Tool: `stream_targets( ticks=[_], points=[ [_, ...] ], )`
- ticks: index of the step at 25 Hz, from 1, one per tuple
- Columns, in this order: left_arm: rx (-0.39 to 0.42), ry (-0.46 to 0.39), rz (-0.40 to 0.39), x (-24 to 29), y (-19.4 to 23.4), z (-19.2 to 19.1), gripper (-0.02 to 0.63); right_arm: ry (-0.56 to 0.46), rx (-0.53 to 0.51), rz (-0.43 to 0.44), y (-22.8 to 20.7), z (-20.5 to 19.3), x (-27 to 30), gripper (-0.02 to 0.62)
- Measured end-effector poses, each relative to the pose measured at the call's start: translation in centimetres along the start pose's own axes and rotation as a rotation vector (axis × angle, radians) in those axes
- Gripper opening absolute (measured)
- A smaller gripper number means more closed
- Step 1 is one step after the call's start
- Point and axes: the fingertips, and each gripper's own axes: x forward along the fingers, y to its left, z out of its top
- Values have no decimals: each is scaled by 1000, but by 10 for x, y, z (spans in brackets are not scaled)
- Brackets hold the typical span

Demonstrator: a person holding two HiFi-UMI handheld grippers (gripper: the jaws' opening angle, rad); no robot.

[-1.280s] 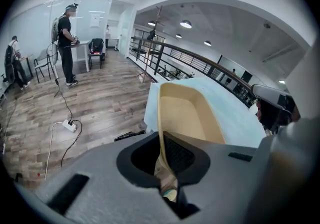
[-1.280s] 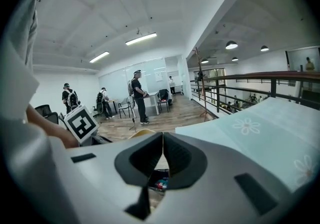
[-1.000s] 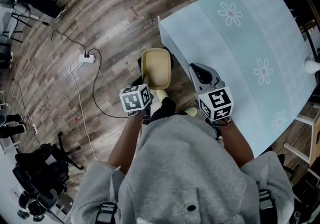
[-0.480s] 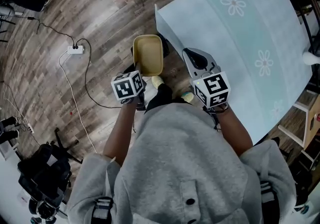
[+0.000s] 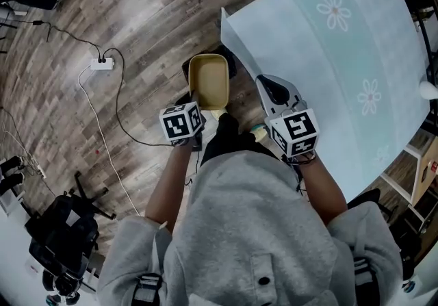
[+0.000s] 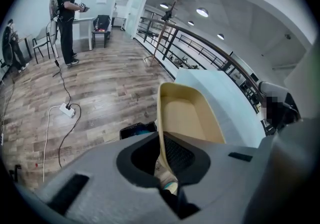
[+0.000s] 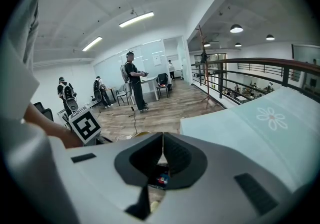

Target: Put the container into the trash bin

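We hold the left gripper (image 6: pixel 162 160) with its jaws clamped on the near rim of the beige container (image 5: pixel 209 81), whose thin wall runs between the pads in the left gripper view. Our right gripper (image 7: pixel 161 155) has its jaws together with nothing between them, and it sits just beside the container, near the corner of the table (image 5: pixel 328 58). The empty container hangs with its open side up, directly above the dark trash bin (image 6: pixel 134 130), which stands on the wooden floor (image 5: pixel 137 17) against the table's corner. The table wears a pale blue cloth with flower prints. Well apart to the left, a white power strip (image 5: pixel 101 63) lies on the floor with its cables.
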Motion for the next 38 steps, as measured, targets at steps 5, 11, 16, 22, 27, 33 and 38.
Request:
stream_targets(
  ticks=[5,11,16,22,27,33,38],
  points=[
    [-16,46,8,20,11,-11,32,33,27,6,-3,-16,14,26],
    [-36,82,17,41,30,-19,32,74,52,15,0,-37,35,26],
    [-61,116,27,65,47,-35,32,101,61,21,5,-57,50,26],
    [-92,154,23,90,59,-49,32,133,98,30,9,-81,64,26],
    [-105,185,23,113,71,-68,32,162,130,33,14,-105,72,26],
    [-122,218,25,146,87,-80,32,199,159,48,15,-132,80,26],
    [-133,221,33,164,96,-80,32,235,196,49,13,-153,82,26]
  ],
)
